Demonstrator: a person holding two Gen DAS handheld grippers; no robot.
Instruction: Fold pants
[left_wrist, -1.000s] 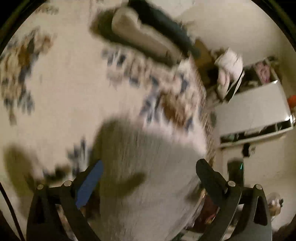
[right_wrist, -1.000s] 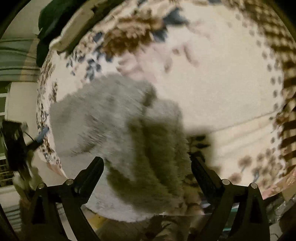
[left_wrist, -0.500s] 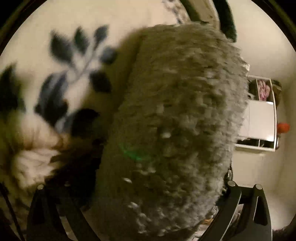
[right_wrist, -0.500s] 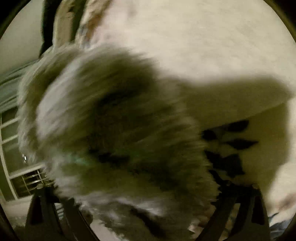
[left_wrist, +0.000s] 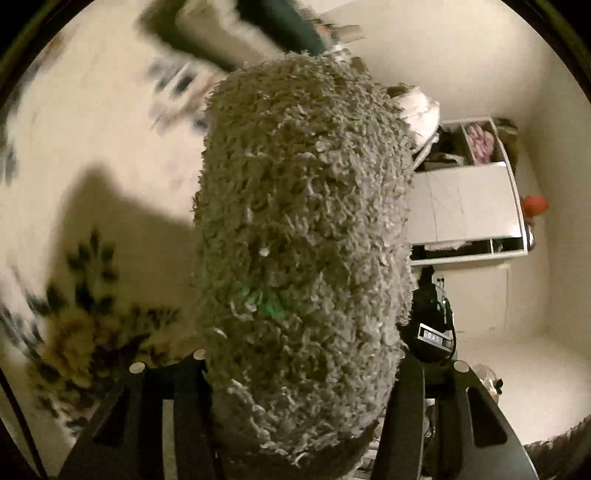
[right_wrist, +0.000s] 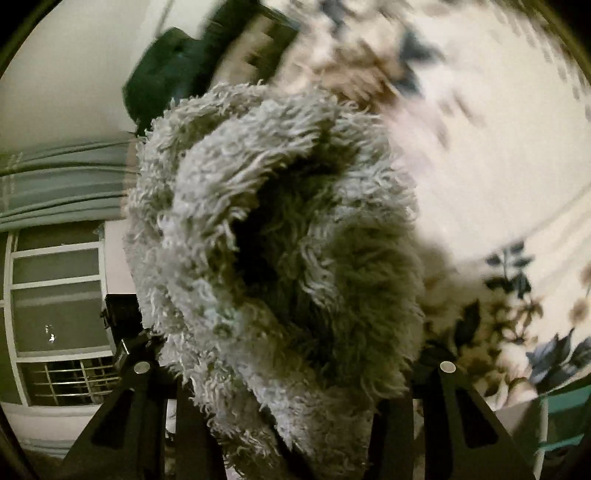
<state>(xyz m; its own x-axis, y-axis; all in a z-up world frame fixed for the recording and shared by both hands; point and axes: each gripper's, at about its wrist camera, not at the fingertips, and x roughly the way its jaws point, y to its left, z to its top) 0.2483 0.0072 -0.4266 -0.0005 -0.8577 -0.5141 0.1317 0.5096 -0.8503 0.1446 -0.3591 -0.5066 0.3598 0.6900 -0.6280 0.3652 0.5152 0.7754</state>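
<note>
The pants (left_wrist: 303, 229) are grey and fluffy. In the left wrist view they fill the middle, bunched between the jaws of my left gripper (left_wrist: 299, 424), which is shut on them and holds them above the floral bedspread (left_wrist: 92, 140). In the right wrist view the same pants (right_wrist: 280, 258) hang in a thick fold with a dark hollow. My right gripper (right_wrist: 291, 424) is shut on them. The fingertips of both grippers are hidden in the fleece.
A white shelf unit (left_wrist: 469, 203) with clothes stands by the wall at the right. Dark bedding and a pillow (right_wrist: 207, 59) lie at the far end of the bed. A window (right_wrist: 55, 306) and curtain are at the left. The other gripper (left_wrist: 432, 314) shows behind the pants.
Both grippers went from open above the flat pants to shut on them. The pants have been lifted off the bedspread and now hang close to both cameras.
</note>
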